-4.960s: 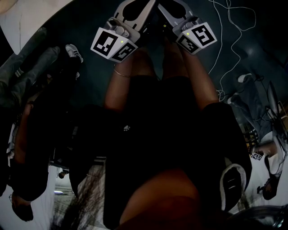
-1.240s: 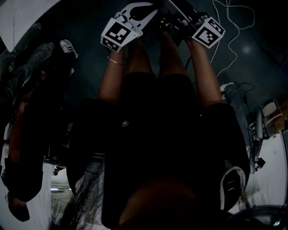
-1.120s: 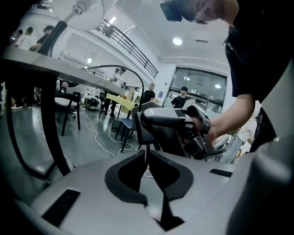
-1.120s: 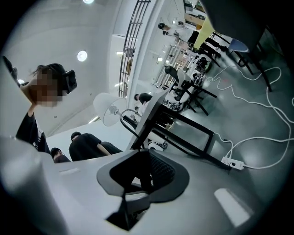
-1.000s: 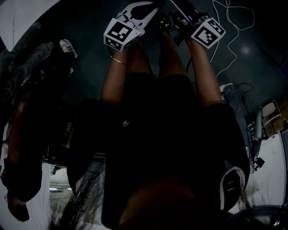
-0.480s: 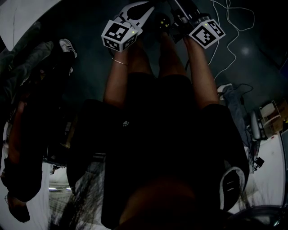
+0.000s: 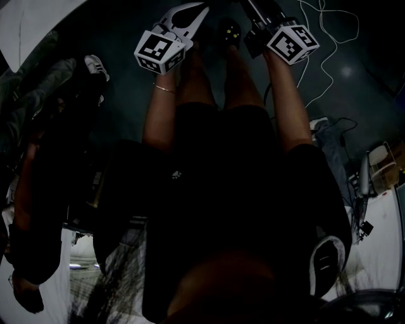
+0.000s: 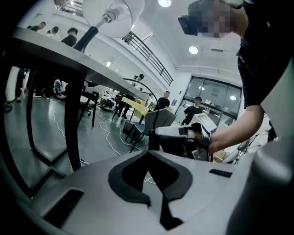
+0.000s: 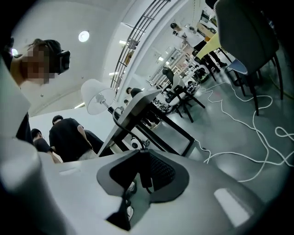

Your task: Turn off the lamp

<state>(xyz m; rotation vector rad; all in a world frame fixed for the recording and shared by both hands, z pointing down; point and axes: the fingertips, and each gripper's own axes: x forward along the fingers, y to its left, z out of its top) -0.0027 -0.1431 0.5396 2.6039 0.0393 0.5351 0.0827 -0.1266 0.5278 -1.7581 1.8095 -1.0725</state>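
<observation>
The lamp's white shade (image 8: 114, 13) stands on a dark table (image 8: 55, 53); the right gripper view shows the same shade (image 9: 94, 97). A black cord (image 9: 120, 120) runs from the lamp down into my right gripper (image 9: 142, 158), which is shut on a black in-line piece of the cord (image 9: 144, 178). My left gripper (image 8: 148, 152) has its tips together just below the right gripper (image 8: 161, 133), where the cord (image 8: 153, 120) rises. Whether the left tips touch the cord is unclear. In the dark head view, both grippers, left (image 7: 202, 6) and right (image 7: 252, 6), are held out past the person's knees.
White cables (image 9: 257, 133) trail over the grey floor. A grey chair (image 9: 248, 32) stands at the right, with more tables and chairs (image 8: 138, 114) behind. People stand nearby (image 9: 69, 135). The table's black legs (image 8: 71, 124) are close on the left.
My left gripper has shifted a little to the left in the head view and rolled slightly, widening the gap to the right one. The right gripper keeps its hold.
</observation>
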